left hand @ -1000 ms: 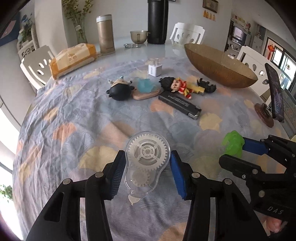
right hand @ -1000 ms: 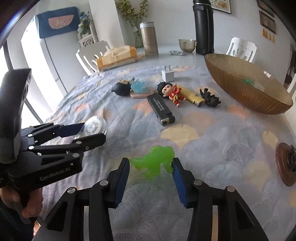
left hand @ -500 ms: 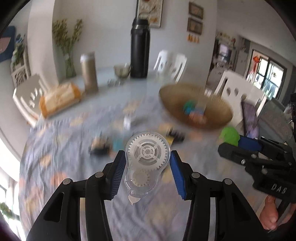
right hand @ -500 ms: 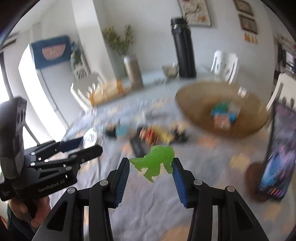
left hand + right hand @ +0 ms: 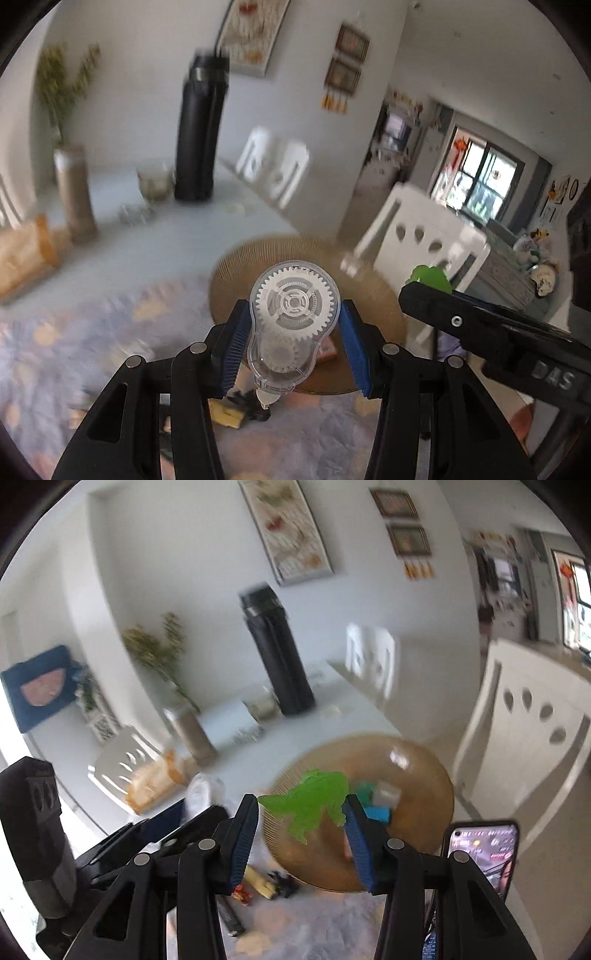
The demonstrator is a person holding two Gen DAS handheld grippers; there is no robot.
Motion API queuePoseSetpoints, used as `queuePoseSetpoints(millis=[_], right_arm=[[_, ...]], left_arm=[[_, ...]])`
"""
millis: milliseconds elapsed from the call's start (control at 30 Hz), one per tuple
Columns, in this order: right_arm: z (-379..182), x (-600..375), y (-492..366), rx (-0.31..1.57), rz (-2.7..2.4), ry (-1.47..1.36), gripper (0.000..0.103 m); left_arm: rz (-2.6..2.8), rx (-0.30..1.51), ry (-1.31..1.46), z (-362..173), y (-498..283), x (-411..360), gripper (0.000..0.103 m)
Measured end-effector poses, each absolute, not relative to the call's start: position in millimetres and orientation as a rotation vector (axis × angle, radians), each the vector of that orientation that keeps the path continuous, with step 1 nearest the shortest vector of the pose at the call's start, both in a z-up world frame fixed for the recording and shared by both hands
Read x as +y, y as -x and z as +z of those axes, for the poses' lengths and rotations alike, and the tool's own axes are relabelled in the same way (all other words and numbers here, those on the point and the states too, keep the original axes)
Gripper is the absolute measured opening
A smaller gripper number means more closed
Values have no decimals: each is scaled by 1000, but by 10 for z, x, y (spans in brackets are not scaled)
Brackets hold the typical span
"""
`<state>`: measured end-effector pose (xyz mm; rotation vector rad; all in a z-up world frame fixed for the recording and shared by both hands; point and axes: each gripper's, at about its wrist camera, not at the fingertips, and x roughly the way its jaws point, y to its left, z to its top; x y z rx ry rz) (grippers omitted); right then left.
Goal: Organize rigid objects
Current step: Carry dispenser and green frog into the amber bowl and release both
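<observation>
The left gripper [image 5: 293, 345] is clamping its ribbed blue pads on a clear plastic, pear-shaped correction-tape dispenser with white toothed gears [image 5: 293, 325], held above the table. The right gripper [image 5: 301, 836] is pinching a translucent green, jagged-edged plastic figure [image 5: 312, 805]. Beyond both is lying a wide, shallow, ribbed amber bowl [image 5: 421, 834] on the patterned blue cloth [image 5: 110, 332].

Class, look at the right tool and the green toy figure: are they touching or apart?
Touching. In the right wrist view the right tool has its blue pads pressed against both sides of the green toy figure, holding it above the table.
</observation>
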<state>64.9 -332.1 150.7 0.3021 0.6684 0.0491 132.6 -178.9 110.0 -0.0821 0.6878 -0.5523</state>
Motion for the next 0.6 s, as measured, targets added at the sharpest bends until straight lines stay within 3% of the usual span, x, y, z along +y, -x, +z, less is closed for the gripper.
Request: queuePoseSetpoints(millis=[233,267,333,600], right_arm=[[1158,-3417,-1032,795,-24,-335,46],[1151,-3421,-1075,807,-47,-329,47],[1160,-3434,-1102,816,-60,-329,52],[1338,-3395,-857,738,-39,-344,59]], left_arm=[[-549,783,87,659,-1659,-1940,48],[-534,781,72,657,-1666,-1953,54],[-515,764,60,696,-1607,-1929,78],[-439,691,102,999,-1279,-1263,79]])
